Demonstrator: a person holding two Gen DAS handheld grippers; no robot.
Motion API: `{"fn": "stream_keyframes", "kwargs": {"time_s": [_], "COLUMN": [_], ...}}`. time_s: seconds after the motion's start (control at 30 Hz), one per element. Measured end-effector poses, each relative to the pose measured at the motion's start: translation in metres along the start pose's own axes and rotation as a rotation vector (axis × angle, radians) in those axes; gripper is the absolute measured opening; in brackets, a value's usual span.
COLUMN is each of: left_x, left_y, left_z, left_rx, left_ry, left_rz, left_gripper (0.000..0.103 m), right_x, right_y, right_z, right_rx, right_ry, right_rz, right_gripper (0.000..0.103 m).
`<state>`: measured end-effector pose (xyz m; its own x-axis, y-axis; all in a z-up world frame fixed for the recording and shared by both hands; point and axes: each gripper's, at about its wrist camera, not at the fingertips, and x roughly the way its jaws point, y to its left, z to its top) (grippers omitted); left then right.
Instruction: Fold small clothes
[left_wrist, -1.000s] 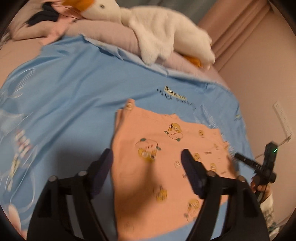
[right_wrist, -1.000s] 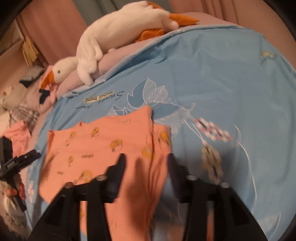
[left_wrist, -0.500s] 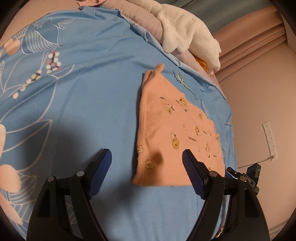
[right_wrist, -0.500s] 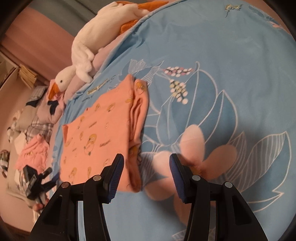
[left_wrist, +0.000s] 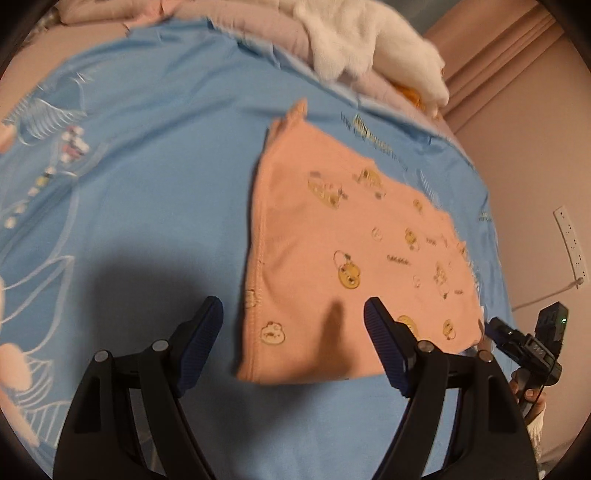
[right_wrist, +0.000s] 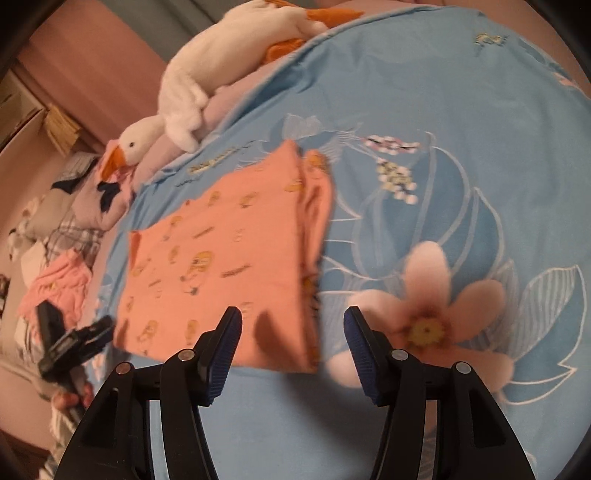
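Folded peach garment lay flat on the blue floral bedsheet.

Your left claw stood spread and empty above its near edge; your right claw was opening, nothing pinched, over the stacked folded side. Only the right view showed the plush goose's head and the clothes heap; only the left showed the wall socket strip.
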<state>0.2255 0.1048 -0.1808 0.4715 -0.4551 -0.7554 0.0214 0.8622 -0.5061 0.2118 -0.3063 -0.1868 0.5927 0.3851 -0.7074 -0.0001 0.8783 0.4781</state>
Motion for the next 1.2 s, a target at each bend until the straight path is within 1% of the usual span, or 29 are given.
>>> {"fn": "stream_keyframes", "kwargs": {"time_s": [0.07, 0.13, 0.23, 0.33, 0.4, 0.43, 0.5, 0.53, 0.57, 0.6, 0.63, 0.7, 0.73, 0.77, 0.8, 0.83, 0.87, 0.9, 0.97, 1.03, 1.2], "left_x": [0.006, 0.007, 0.016, 0.026, 0.033, 0.035, 0.04, 0.041, 0.042, 0.043, 0.043, 0.041, 0.04, 0.039, 0.037, 0.034, 0.031, 0.029, 0.023, 0.019, 0.015], "left_y": [0.001, 0.002, 0.009, 0.016, 0.02, 0.021, 0.019, 0.017, 0.013, 0.008, 0.004, -0.002, -0.005, -0.007, -0.011, -0.012, -0.016, -0.021, -0.035, -0.048, -0.07], "left_z": [0.004, 0.011, 0.023, 0.036, 0.047, 0.052, 0.059, 0.061, 0.063, 0.064, 0.064, 0.063, 0.062, 0.062, 0.063, 0.063, 0.063, 0.063, 0.062, 0.062, 0.059], "left_rx": [-0.008, -0.022, -0.055, -0.105, -0.148, -0.157, -0.166, -0.164, -0.153, -0.137, -0.125, -0.085, -0.065, -0.049, -0.039, -0.028, -0.016, 0.001, 0.052, 0.095, 0.171], "left_ry": [0.002, 0.002, 0.022, 0.039, 0.042, 0.04, 0.038, 0.035, 0.031, 0.032, 0.033, 0.024, 0.018, 0.007, -0.001, -0.013, -0.022, -0.031, -0.051, -0.066, -0.079], "left_rz": [-0.016, -0.06, -0.182, -0.27, -0.325, -0.341, -0.351, -0.346, -0.327, -0.294, -0.265, -0.185, -0.153, -0.127, -0.11, -0.095, -0.081, -0.063, -0.021, 0.003, 0.039], "left_gripper": [0.079, 0.079, 0.079, 0.079, 0.079, 0.079, 0.078, 0.076, 0.07, 0.062, 0.056, 0.035, 0.031, 0.022, 0.02, 0.019, 0.016, 0.015, 0.013, 0.013, 0.013], "right_x": [0.002, 0.004, 0.005, 0.005, 0.007, 0.007, 0.003, 0.001, 0.0, 0.002, 0.007, 0.022, 0.032, 0.042, 0.054, 0.064, 0.073, 0.082, 0.095, 0.103, 0.112], "right_y": [0.006, 0.011, 0.019, 0.024, 0.029, 0.032, 0.04, 0.045, 0.05, 0.055, 0.06, 0.071, 0.078, 0.085, 0.092, 0.099, 0.105, 0.111, 0.122, 0.133, 0.145], "right_z": [0.0, 0.001, 0.001, 0.003, 0.005, 0.006, 0.009, 0.011, 0.014, 0.016, 0.018, 0.02, 0.02, 0.019, 0.017, 0.015, 0.014, 0.013, 0.012, 0.012, 0.016], "right_rx": [-0.009, -0.016, -0.032, -0.037, -0.046, -0.054, -0.088, -0.106, -0.126, -0.146, -0.162, -0.196, -0.219, -0.241, -0.26, -0.276, -0.291, -0.305, -0.327, -0.358, -0.378], "right_ry": [-0.001, 0.002, -0.006, -0.015, -0.022, -0.032, -0.077, -0.101, -0.121, -0.126, -0.116, -0.075, -0.048, -0.023, 0.002, 0.021, 0.038, 0.055, 0.07, 0.069, 0.06], "right_rz": [0.004, 0.015, 0.019, 0.038, 0.029, 0.021, 0.001, -0.009, -0.012, -0.003, 0.007, 0.024, 0.03, 0.036, 0.04, 0.045, 0.05, 0.055, 0.054, 0.045, 0.051], "right_gripper": [0.057, 0.058, 0.058, 0.058, 0.058, 0.057, 0.058, 0.057, 0.058, 0.058, 0.057, 0.057, 0.057, 0.057, 0.057, 0.054, 0.048, 0.045, 0.041, 0.037, 0.037]}}
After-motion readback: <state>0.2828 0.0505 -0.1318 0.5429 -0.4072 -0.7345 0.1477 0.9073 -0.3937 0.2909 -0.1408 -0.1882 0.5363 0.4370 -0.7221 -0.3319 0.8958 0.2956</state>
